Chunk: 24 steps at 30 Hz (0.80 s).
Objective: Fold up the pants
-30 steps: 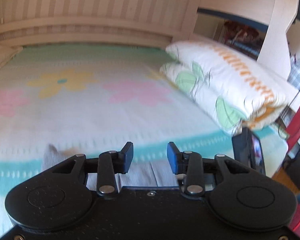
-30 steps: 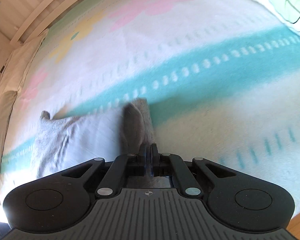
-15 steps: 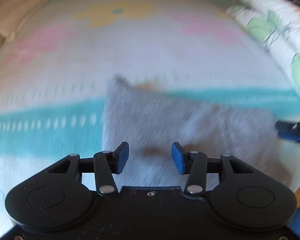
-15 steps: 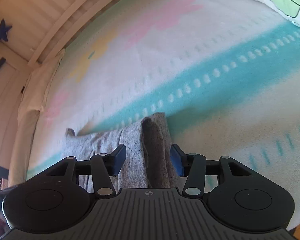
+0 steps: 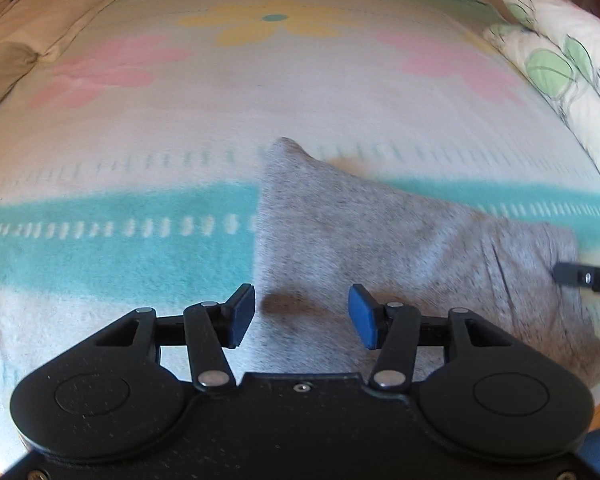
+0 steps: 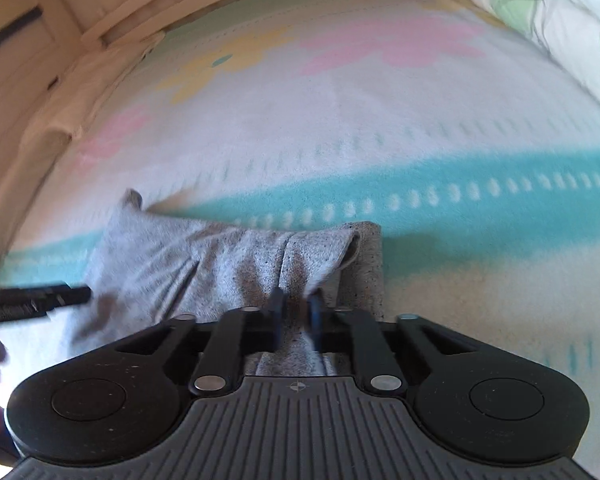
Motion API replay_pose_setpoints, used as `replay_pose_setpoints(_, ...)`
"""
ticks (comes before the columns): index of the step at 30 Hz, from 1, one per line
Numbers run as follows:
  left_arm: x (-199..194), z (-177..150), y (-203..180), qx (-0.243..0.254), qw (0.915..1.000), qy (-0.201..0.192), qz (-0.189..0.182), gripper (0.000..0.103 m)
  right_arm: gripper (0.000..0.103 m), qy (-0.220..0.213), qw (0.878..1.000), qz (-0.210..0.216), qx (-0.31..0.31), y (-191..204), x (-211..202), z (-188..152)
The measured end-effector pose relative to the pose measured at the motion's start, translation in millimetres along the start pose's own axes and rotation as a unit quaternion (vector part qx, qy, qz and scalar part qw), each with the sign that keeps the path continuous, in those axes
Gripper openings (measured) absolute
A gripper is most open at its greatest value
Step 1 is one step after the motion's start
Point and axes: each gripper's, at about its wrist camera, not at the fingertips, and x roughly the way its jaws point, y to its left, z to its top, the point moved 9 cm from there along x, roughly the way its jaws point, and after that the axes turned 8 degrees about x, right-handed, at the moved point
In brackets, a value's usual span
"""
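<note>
Grey folded pants point(image 5: 380, 240) lie on the bed near its front edge; they also show in the right wrist view point(image 6: 204, 264). My left gripper point(image 5: 302, 316) is open, hovering just above the pants' left front part with nothing between its blue pads. My right gripper point(image 6: 296, 312) has its jaws nearly closed on a raised fold of the pants at their right end. The right gripper's finger shows at the right edge of the left wrist view point(image 5: 584, 278). The left gripper's finger shows at the left of the right wrist view point(image 6: 36, 300).
A bedspread point(image 5: 260, 92) with pink and yellow flowers and a teal stripe covers the bed. A floral pillow point(image 5: 568, 60) lies at the right. A beige pillow point(image 5: 28, 28) lies at the far left. A wooden bed rail point(image 6: 148, 12) runs along the back.
My left gripper tilted down toward the pants, staying open. My right gripper opened half a second ago, then closed again on a fold at the pants' right end.
</note>
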Motion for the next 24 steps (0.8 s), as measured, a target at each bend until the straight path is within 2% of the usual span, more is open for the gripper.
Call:
replay_pose_setpoints(3,-5,3,12,-0.022,0.9997,-0.006,-0.001,0.058,0.003,-0.049,0.998,-0.007,-0.025,5,-14,12)
replay_pose_setpoints(8,-6,2,3,0.001,0.9997,-0.023,-0.001,0.058,0.004,-0.003,0.999,-0.03,-0.009,-11,9,4)
replay_pose_setpoints(12,-10,-13,-19,0.037,0.9989,-0.019,-0.022,0.058,0.007,-0.035,0.998,-0.04,-0.027,-4,-8,10)
replay_pose_setpoints(16,-19,-26,-37,0.076,0.9963,-0.028,-0.028,0.058,0.007,-0.043,0.997,-0.007,-0.063,14,-37,4)
replay_pose_setpoints(17,-21,-30,-41,0.087,0.9954,-0.03,-0.028,0.058,0.007,-0.034,0.997,0.003,-0.076,20,-40,-2)
replay_pose_setpoints(19,-20,-38,-47,0.107,0.9937,-0.025,-0.022,0.058,0.01,0.011,0.995,0.02,-0.093,27,-32,-18)
replay_pose_setpoints(20,-17,-43,-50,0.119,0.9926,-0.017,-0.018,0.058,0.02,0.044,0.994,0.017,-0.096,27,-23,-29)
replay_pose_setpoints(22,-11,-52,-54,0.132,0.9912,-0.003,-0.012,0.058,0.024,0.085,0.989,-0.005,-0.117,23,-8,-48)
replay_pose_setpoints(24,-12,-55,-54,0.131,0.9913,-0.001,-0.011,0.059,0.025,0.069,0.987,-0.01,-0.145,28,-9,-51)
